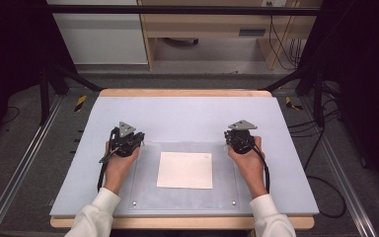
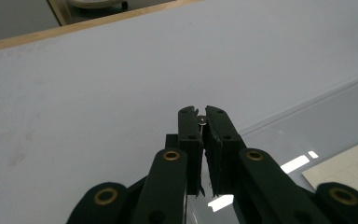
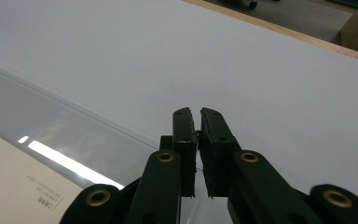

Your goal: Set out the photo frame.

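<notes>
Table mat [image 1: 187, 113]: lying pale grey-blue beneath the clear sheet.
Clear sheet [image 1: 223, 170]: resting flat on the mat, the landmark.
Paper [image 1: 185, 170]: sitting at the sheet's middle.
Left gripper [image 2: 202, 122]: hovering at the sheet's far-left corner, jaws pressed together, holding nothing.
Right gripper [image 3: 197, 122]: hovering at its far-right corner, jaws together, holding nothing.

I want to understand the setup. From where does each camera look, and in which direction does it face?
High view: above the person's side, facing forward and down on the table; forearms, left hand-held gripper, right hand-held gripper.
Left gripper view: on that gripper, along its shut jaws toward the table's far edge.
Right gripper view: likewise, along its shut jaws.
Shared: all show the clear sheet and cream paper.
</notes>
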Available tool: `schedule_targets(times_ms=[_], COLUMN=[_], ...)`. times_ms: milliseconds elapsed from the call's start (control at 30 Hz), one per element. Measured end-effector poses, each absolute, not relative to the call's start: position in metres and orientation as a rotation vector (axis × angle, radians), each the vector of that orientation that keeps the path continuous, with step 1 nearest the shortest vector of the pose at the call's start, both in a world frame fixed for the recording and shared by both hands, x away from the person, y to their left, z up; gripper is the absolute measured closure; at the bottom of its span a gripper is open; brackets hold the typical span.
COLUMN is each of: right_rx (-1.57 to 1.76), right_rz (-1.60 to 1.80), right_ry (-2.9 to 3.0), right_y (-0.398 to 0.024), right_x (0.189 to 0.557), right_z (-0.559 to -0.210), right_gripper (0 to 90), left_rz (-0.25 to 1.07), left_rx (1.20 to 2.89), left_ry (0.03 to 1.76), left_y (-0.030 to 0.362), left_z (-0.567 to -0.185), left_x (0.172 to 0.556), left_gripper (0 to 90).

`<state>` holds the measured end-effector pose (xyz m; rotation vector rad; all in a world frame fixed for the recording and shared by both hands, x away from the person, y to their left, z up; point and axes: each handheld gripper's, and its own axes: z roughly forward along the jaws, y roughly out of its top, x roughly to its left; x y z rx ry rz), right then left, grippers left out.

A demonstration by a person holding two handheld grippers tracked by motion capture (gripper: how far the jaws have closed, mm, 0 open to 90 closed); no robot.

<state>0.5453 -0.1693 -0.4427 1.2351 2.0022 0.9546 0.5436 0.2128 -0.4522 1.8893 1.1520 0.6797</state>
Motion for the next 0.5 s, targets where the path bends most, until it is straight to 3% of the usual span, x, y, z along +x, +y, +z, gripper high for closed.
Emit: schedule_targets(times_ms=[500], right_rx=[1.312], right_rz=[0.893], right_ry=[2.097], right_y=[-0.168], right_x=[0.556], right_z=[-0.432], right_gripper=[85.9], left_rz=[0.613], left_rx=[1.976], left_ry=[1.170], left_y=[0.213], left_z=[-0.443], left_x=[0.552], left_gripper=[85.1])
